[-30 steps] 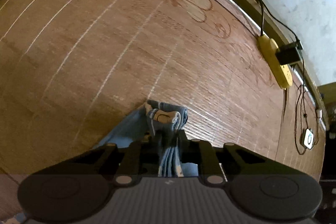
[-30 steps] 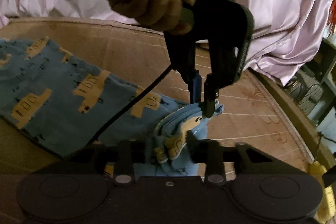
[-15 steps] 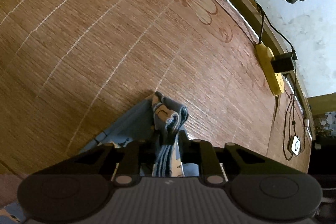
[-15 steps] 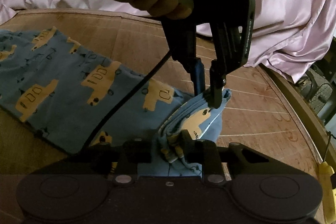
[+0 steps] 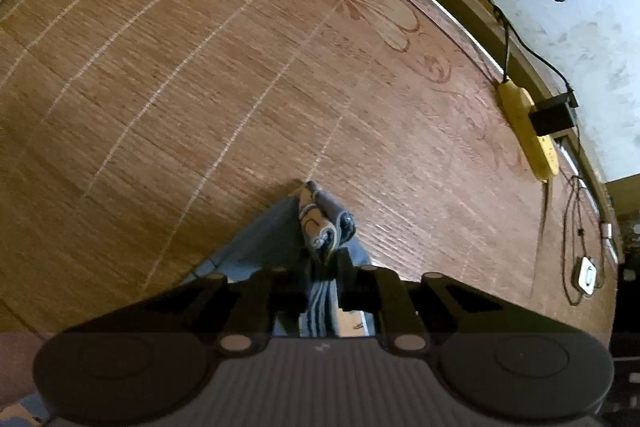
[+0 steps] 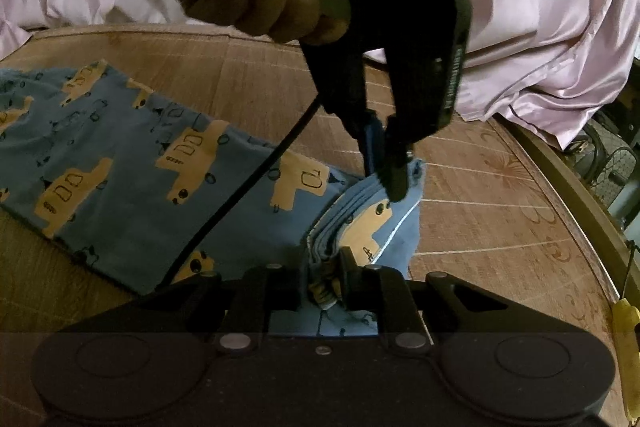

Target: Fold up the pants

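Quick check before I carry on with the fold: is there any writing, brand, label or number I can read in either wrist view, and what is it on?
Left hand-held gripper, side of its black body: a line of light lettering, too blurred to read.
Pants: printed yellow trucks and small outline shapes only, no words.
White device on the cable: a dark mark, too small to read.
Nothing else carries text.

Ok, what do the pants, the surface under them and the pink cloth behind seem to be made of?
Pants: soft knit, probably cotton jersey, matte; it bunches into thin layers where both grippers pinch it.
Surface: looks like a woven bamboo or rattan mat, fine grain, pale stitched lines, printed flower, slight sheen.
Pink cloth: satin-like, glossy, with smooth bright folds; the fibre cannot be told.
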A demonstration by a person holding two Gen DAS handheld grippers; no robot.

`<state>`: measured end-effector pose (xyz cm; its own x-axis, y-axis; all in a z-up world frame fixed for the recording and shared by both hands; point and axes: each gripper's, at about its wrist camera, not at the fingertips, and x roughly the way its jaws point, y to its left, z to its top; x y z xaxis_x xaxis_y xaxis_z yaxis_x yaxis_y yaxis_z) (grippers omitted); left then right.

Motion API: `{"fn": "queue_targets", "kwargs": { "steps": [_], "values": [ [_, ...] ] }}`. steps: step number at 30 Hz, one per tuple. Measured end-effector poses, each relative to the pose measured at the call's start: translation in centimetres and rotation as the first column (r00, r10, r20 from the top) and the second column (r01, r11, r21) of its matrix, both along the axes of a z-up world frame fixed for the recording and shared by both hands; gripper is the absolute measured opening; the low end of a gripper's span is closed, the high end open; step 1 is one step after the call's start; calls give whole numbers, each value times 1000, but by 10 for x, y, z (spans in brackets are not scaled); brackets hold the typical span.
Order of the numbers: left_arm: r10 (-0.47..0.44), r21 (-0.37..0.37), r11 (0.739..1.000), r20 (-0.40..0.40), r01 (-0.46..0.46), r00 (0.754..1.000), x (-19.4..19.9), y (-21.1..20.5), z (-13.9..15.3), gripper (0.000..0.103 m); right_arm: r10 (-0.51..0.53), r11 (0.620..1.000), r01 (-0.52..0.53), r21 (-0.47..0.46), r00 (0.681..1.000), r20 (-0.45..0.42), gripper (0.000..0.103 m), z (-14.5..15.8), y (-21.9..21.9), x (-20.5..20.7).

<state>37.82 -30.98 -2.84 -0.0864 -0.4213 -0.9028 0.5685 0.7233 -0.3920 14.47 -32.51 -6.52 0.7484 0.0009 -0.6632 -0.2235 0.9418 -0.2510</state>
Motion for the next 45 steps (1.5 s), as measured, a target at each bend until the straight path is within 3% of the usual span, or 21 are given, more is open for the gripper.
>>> {"fn": "queue_targets", "kwargs": {
  "steps": [9, 18, 21, 24, 27, 32, 35, 37, 40, 45],
  "values": [
    [66, 11, 998, -15, -66, 998, -2, 18, 15, 10, -8, 998, 4, 61, 998, 56, 14, 19, -12, -12],
    [89, 50, 994, 60, -92, 994, -31, 56, 40, 10, 101, 984, -116, 132, 988, 120, 14, 36, -3, -39],
    [108, 80, 990, 76, -114, 991, -39, 69, 39, 10, 146, 976, -162, 147, 983, 115, 14, 34, 8, -44],
    [84, 96, 991, 144, -98, 986, -50, 80, 35, 10, 171, 970, -184, 158, 981, 93, 14, 26, 19, -41],
    [144, 114, 980, 141, -161, 979, -54, 94, 27, 10, 205, 959, -217, 180, 975, 86, 14, 21, 28, -40],
    [222, 70, 969, 156, -235, 962, -64, 120, 23, 10, 232, 948, -245, 202, 969, 87, 14, 14, 33, -43],
    [261, -32, 965, 189, -260, 947, -74, 136, 18, 10, 224, 947, -241, 214, 969, 101, 14, 12, 31, -43],
    [287, -38, 958, 172, -285, 942, -78, 145, 12, 10, 217, 946, -235, 225, 971, 101, 14, 10, 30, -42],
    [255, -6, 966, 185, -258, 949, -81, 154, 14, 10, 223, 943, -243, 228, 969, 110, 14, 11, 32, -43],
    [268, -51, 963, 191, -263, 944, -81, 168, 23, 10, 249, 932, -269, 243, 962, 113, 14, 15, 46, -43]
  ]
}}
